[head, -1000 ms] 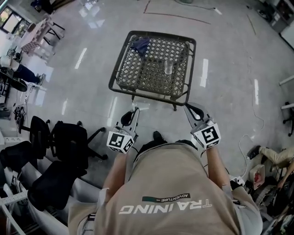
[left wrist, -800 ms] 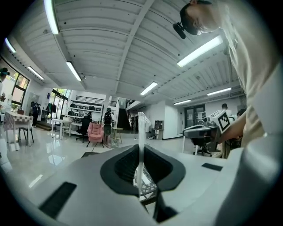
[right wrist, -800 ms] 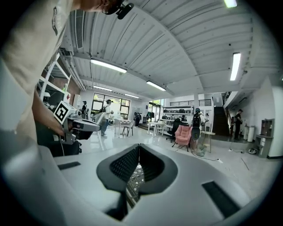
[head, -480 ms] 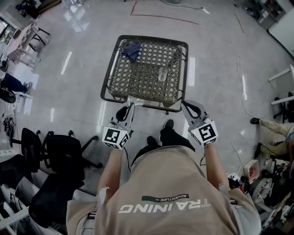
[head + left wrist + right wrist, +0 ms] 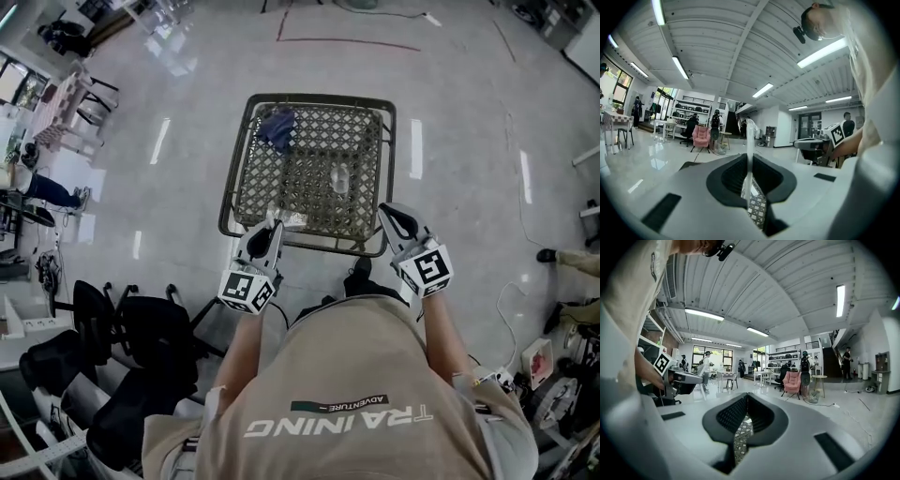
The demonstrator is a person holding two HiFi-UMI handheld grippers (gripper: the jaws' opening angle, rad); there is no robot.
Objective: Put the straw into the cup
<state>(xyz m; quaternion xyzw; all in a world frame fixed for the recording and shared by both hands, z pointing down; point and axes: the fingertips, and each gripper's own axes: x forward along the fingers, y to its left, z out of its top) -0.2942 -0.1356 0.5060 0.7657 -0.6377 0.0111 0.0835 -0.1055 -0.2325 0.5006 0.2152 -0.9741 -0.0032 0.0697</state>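
Observation:
A clear plastic cup (image 5: 340,176) stands upright on the dark lattice table (image 5: 246,165), right of its middle. My left gripper (image 5: 273,228) hangs at the table's near edge, shut on a pale, thin straw (image 5: 749,136) that sticks up between its pads. In the left gripper view the left gripper (image 5: 749,158) has the lattice top showing just below its jaws. My right gripper (image 5: 387,212) is at the near right corner, shut with nothing in it. In its own view the right gripper (image 5: 746,397) shows its jaws meeting. The cup lies ahead, between the two grippers.
A crumpled blue cloth (image 5: 277,127) lies at the table's far left corner. Black office chairs (image 5: 141,328) stand on the floor to my left. The shiny floor surrounds the table; people and furniture stand far off in the room.
Both grippers have moved forward from over the floor to the table's near edge. The straw stays clamped in the left gripper, and the right stays shut.

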